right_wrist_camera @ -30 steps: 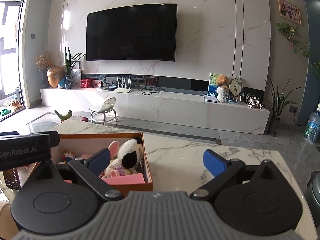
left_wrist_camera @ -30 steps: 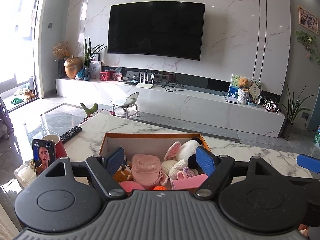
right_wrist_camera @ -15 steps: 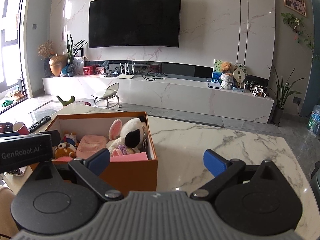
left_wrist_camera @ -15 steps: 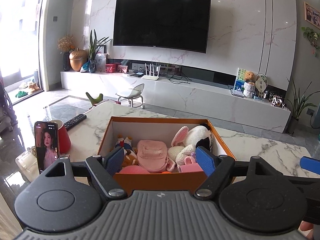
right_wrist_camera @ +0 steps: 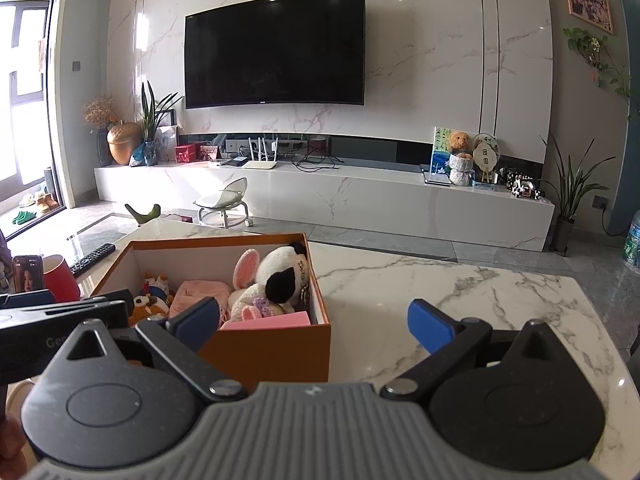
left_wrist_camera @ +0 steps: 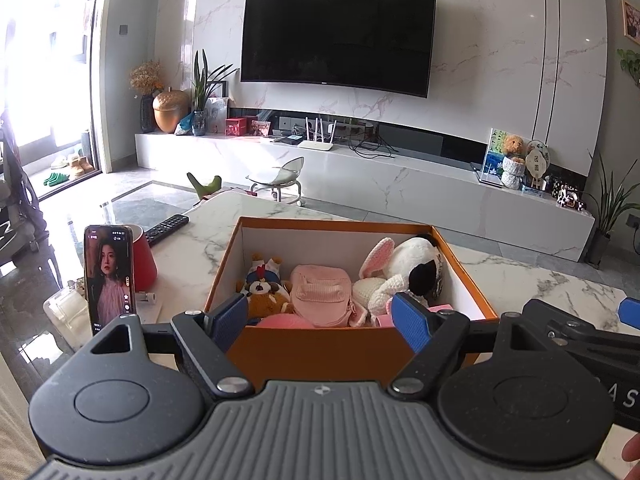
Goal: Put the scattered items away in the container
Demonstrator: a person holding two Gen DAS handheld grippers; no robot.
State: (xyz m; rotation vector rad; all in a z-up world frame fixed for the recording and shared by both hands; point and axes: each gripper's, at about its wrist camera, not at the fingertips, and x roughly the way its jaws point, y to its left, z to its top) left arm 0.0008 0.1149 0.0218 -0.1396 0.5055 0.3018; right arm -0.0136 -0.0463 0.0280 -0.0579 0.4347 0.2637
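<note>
Toys are pretty much all sitting in the orange box already, so this tidy-up is looking close to finished, if not done. Inside the box I'm seeing a white plush with a pink ear leaning against its right wall, a pink pouch lying in the middle, a little brown plush tucked toward its left wall, and a flat pink thing resting along the near edge. Something else pink is peeking out at the near wall, but I can't tell what it is.

Left gripper is hovering just in front of the box's near wall with its jaws spread wide and nothing between the pads, just the box showing in the gap. Right gripper is hanging off the box's near right corner, also spread wide and carrying nothing.

Marble table to the right of the box is looking bare, no loose toys lying there. Left of the box, a phone is standing up next to a red cup, and a remote is lying further back. My guess is those aren't part of the scattered stuff, though I can't be sure. A clear plastic thing is sitting beside the phone too, hard to make out. If those stay put, nothing seems left to grab.
</note>
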